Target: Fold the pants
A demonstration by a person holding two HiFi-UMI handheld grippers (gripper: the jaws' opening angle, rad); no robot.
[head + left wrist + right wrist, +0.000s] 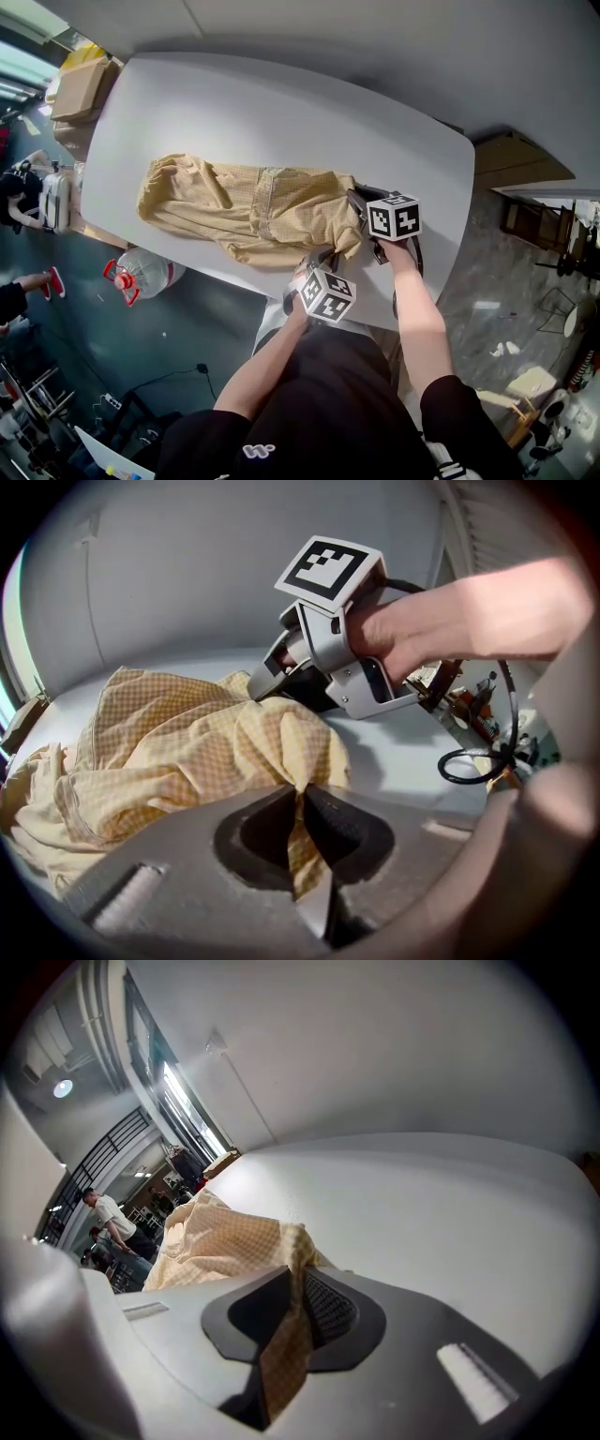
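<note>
Yellow checked pants (pixel 246 207) lie crumpled across the white table (pixel 281 112), one end at the left, the other at the near right. My left gripper (pixel 312 265) is at the near edge, jaws clamped on a bunch of the pants' cloth (pixel 298 789). My right gripper (pixel 361 211) is at the right end of the pants, its jaws pinching a fold of the same cloth (pixel 296 1251). In the left gripper view the right gripper (pixel 258 688) shows with its tips in the cloth, a hand around it. Both grippers sit close together.
A black cable (pixel 478 761) loops on the table beside the right gripper. A water jug (pixel 141 272) and cardboard boxes (pixel 80 89) stand on the floor to the left. People (pixel 111 1218) stand far off in the room.
</note>
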